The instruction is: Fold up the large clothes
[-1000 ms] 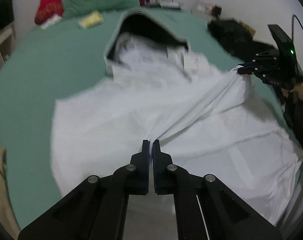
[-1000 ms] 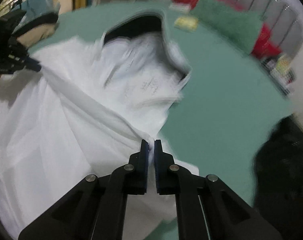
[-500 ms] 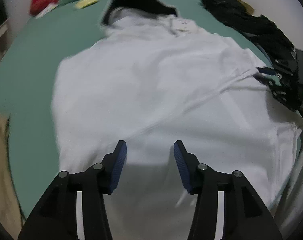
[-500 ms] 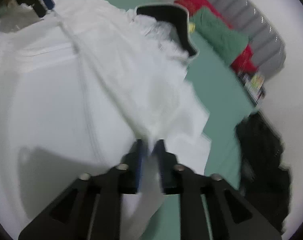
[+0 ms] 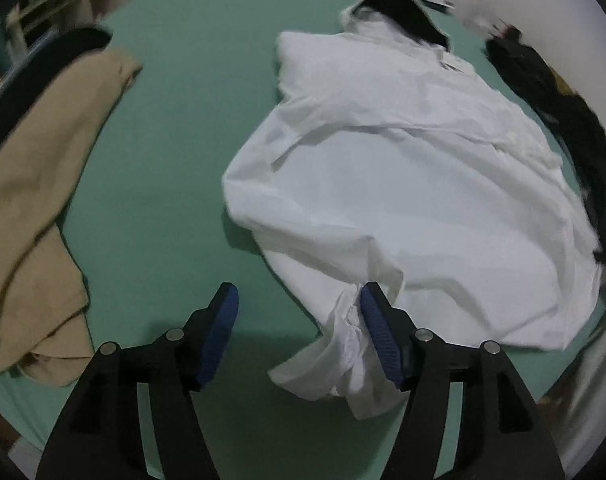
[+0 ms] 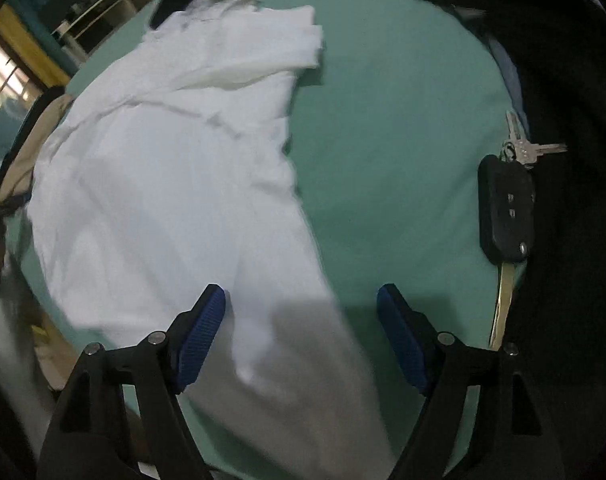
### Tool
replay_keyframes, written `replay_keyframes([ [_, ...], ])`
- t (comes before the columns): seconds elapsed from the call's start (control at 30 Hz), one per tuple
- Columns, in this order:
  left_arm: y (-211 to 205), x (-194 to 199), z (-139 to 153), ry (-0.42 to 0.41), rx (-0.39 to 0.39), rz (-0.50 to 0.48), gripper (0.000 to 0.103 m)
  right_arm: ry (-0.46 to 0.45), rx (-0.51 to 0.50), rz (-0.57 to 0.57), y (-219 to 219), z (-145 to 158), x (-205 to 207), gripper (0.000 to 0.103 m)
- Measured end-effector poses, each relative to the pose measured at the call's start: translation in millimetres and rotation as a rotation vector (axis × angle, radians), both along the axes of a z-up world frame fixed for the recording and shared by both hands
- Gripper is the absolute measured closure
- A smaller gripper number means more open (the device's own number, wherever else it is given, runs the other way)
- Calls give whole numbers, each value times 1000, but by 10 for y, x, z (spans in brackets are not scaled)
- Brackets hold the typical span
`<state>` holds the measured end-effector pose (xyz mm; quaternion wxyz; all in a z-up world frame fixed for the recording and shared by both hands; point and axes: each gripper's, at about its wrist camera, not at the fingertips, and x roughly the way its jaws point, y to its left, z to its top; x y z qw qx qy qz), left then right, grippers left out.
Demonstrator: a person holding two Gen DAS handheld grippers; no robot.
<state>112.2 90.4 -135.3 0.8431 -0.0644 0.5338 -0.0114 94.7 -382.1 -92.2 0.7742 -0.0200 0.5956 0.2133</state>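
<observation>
Your left tool [image 5: 299, 332] and right tool [image 6: 301, 336] have just been opening, jaws apart, over the crumpled white cotton garment [image 5: 415, 184] at twelve o'clock.

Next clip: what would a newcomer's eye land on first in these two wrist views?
The big white garment sprawled across the green bedsheet, its dark-lined collar at the far end. Both grippers stand open over its near edge, the left gripper with a bunched corner against one pad. A car key with a key bunch lies right of the right gripper.
</observation>
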Motion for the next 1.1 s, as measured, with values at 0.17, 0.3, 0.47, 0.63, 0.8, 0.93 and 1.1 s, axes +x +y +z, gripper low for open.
replay_keyframes([
  [0.17,48,-53,180,-12,-42,-35,100,7,53,-40,37,157,-177,100],
  [0.3,268,-352,663,-100,-48,-12,100,-45,146,-69,57,456,-308,100],
  [0.47,572,-650,850,-66,-58,15,100,-48,175,-81,38,637,-400,100],
  [0.63,630,-607,351,134,-16,31,99,-7,-10,-66,68,264,-370,100],
  [0.8,582,-555,99,184,13,51,76,-17,-138,-53,26,116,-429,76],
  [0.93,536,-547,203,165,39,63,76,-8,-210,-39,-21,183,-475,58],
  [1.1,500,-497,747,-63,51,124,62,-121,-225,-94,-101,581,-294,40],
])
